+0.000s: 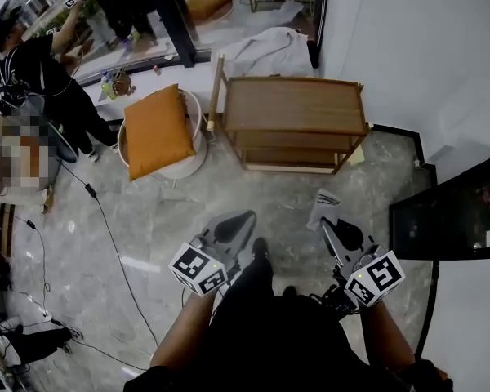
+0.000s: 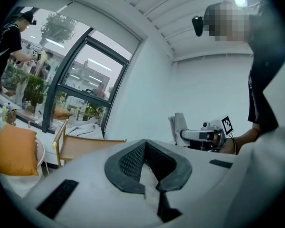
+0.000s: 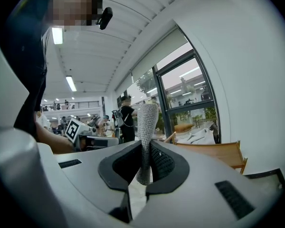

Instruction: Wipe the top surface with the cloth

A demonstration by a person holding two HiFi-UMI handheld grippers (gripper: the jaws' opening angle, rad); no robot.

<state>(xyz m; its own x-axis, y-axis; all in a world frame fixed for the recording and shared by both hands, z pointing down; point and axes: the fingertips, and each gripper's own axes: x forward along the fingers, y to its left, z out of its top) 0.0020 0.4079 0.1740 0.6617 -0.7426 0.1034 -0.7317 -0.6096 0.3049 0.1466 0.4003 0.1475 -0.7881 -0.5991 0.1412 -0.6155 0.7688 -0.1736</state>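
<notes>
Wooden counter [image 1: 294, 104] sits ahead, well apart from both tongs. Right tongs [image 1: 328, 224] are clamped on the grey cloth [image 3: 147, 122]; left tongs [image 1: 247, 219] are closed, empty. Best step closer, spread the cloth flat, sweep edge to edge.

The grey knitted cloth [image 3: 147, 122] stands up from between the closed jaws of the right gripper [image 3: 145, 144], its lower end sunk out of sight in the gap behind their tips. Beyond the jaws of the left gripper [image 2: 146, 141], that gripper's own white body covers the lower part of the light wooden shelf table [image 2: 85, 148]. The black cabinet [image 1: 457, 211], off to the right of the right jaws, is cut by the head view's edge
</notes>
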